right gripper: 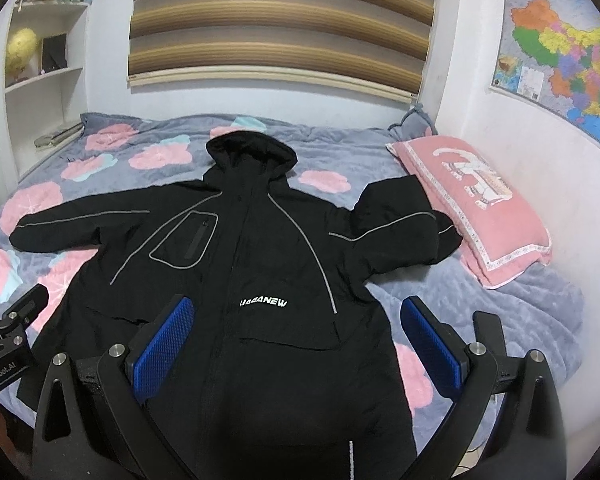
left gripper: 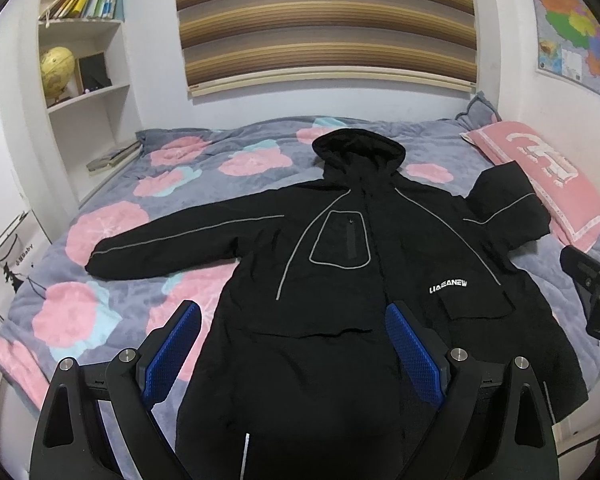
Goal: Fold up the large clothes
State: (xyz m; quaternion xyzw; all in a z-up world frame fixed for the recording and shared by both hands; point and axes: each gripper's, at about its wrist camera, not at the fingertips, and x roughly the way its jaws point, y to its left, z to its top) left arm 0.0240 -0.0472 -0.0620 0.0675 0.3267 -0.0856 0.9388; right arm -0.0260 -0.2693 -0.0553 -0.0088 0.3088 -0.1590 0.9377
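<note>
Black hooded jacket [left gripper: 340, 264] laid front-up across flowered quilt [left gripper: 100, 240], sleeves spread, presumably ready for folding. Far sleeve [right gripper: 400, 224] bunched against pink pillow [right gripper: 480, 208]. Left gripper [left gripper: 294, 344] and right gripper [right gripper: 296, 336] poised above hem, fingers spread wide, pinching nothing.

Left claw [left gripper: 292, 356] and right claw [right gripper: 300, 354] gape, empty.

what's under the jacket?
The jacket lies flat, front up, on the floral quilt, which shows all around it. Its right sleeve bends back beside the pink pillow. Whatever lies beneath the jacket's body is covered.
</note>
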